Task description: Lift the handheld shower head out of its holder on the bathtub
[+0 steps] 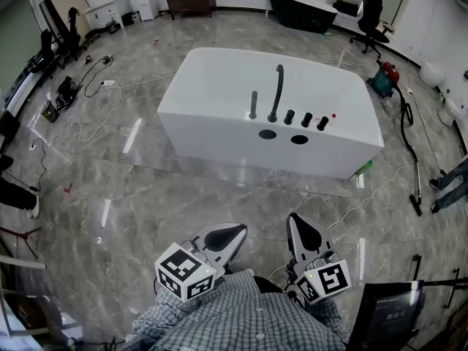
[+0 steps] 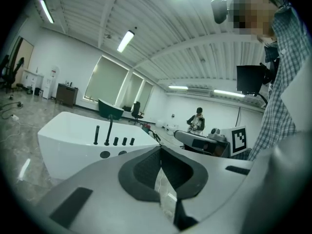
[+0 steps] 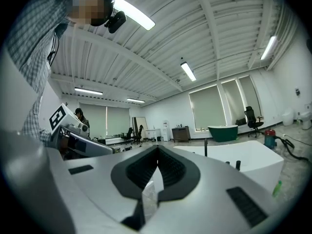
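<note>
While left hand-held gripper point(image 1: 228, 232) closed, shower head point(image 1: 253, 105) well ahead.

The left gripper point(image 2: 160, 150) is holding its fingers point(image 2: 141, 169) pressed together, pad against pad. Beyond them a white bathtub point(image 2: 58, 140) is standing on the grey floor point(image 2: 12, 130). On its deck the handheld shower head point(image 2: 96, 134) is sitting upright in its holder, just beside a taller curved spout point(image 2: 109, 129) and a row of three dark knobs point(image 2: 124, 141). At right the right gripper point(image 2: 178, 133) is showing with its marker cube point(image 2: 239, 139), near a checked sleeve point(image 2: 285, 82). A dark green tub point(image 2: 111, 109) is standing well behind.
</note>
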